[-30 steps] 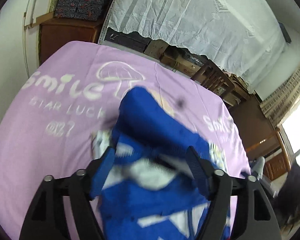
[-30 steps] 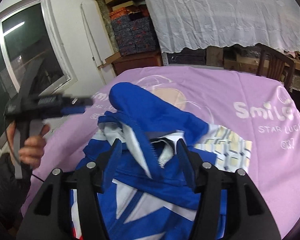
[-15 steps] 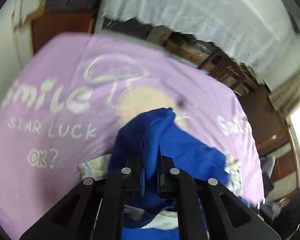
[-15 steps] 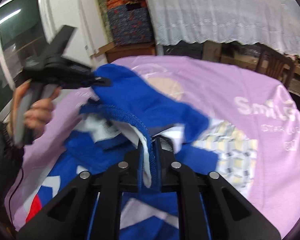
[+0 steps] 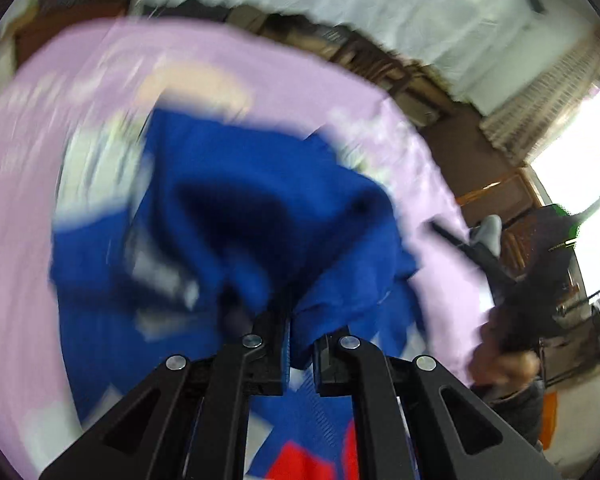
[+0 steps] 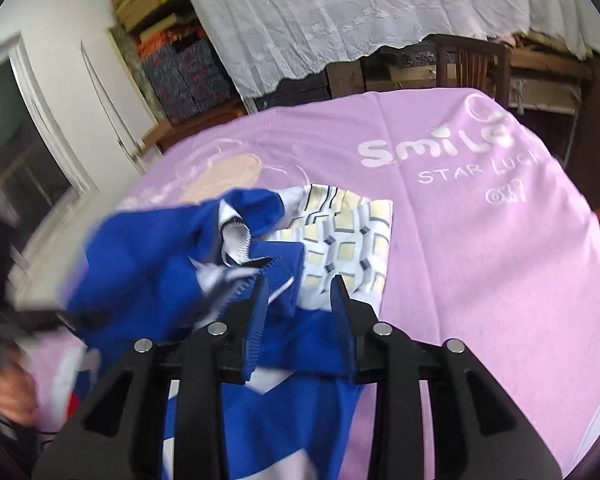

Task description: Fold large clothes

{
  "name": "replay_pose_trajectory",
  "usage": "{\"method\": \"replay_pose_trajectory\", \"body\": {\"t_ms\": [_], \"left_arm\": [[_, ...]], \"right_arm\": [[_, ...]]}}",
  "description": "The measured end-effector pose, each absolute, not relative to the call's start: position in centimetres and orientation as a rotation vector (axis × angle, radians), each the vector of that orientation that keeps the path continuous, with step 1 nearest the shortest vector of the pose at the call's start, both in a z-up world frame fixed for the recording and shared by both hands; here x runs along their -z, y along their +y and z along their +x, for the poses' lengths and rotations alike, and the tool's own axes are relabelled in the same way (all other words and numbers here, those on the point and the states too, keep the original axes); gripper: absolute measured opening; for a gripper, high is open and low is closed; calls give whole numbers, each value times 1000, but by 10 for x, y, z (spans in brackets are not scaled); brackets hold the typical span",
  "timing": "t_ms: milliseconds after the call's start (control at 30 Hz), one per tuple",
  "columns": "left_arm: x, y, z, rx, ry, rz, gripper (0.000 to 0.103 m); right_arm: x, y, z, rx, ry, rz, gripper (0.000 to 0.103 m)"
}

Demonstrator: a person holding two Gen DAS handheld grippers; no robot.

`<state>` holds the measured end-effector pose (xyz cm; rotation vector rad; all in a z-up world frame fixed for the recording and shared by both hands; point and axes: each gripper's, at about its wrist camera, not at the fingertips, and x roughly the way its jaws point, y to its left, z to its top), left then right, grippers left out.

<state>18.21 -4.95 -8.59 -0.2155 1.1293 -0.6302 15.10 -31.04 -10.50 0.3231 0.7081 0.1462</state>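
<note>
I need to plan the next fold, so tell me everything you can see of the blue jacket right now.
The blue jacket is bunched on the pink bedsheet, not flat. It is a smooth royal-blue fabric with white panels, a white lining, a toothed zip edge and a red patch near the hem. It partly covers a checked cloth. The left claw is shut on a raised fold. The right claw is opening, jacket fabric between its pads but not pinched.
</note>
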Motion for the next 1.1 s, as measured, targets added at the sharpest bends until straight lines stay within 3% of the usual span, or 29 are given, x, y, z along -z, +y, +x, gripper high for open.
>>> {"method": "replay_pose_trajectory", "body": {"t_ms": [200, 233, 300, 533, 633, 700, 867, 900, 933, 967, 1033, 1100], "left_arm": [[104, -19, 168, 552, 1105, -259, 12], [99, -15, 166, 538, 1084, -260, 16], [84, -12, 159, 499, 1016, -242, 40], [60, -27, 149, 512, 899, -116, 51], [82, -25, 171, 510, 971, -147, 51], [96, -28, 190, 518, 1019, -194, 50], [89, 3, 191, 569, 968, -329, 51], [85, 15, 189, 557, 945, -335, 51], [83, 23, 187, 542, 926, -329, 51], [80, 32, 185, 524, 911, -325, 51], [79, 53, 183, 494, 888, -353, 53], [78, 72, 185, 473, 871, -418, 53]], "right_arm": [[79, -274, 126, -265, 641, 311, 32], [78, -265, 125, -290, 646, 301, 32], [81, -241, 127, -322, 674, 266, 32], [109, -197, 144, -365, 785, 228, 31], [120, -191, 169, -244, 839, 173, 22], [132, -208, 195, -130, 876, 193, 0], [135, -255, 202, -175, 890, 437, 0], [132, -256, 196, -172, 873, 434, 4], [126, -259, 187, -186, 849, 446, 23], [120, -261, 179, -204, 830, 463, 52], [106, -261, 159, -254, 774, 496, 64], [95, -252, 145, -320, 752, 497, 64]]}}
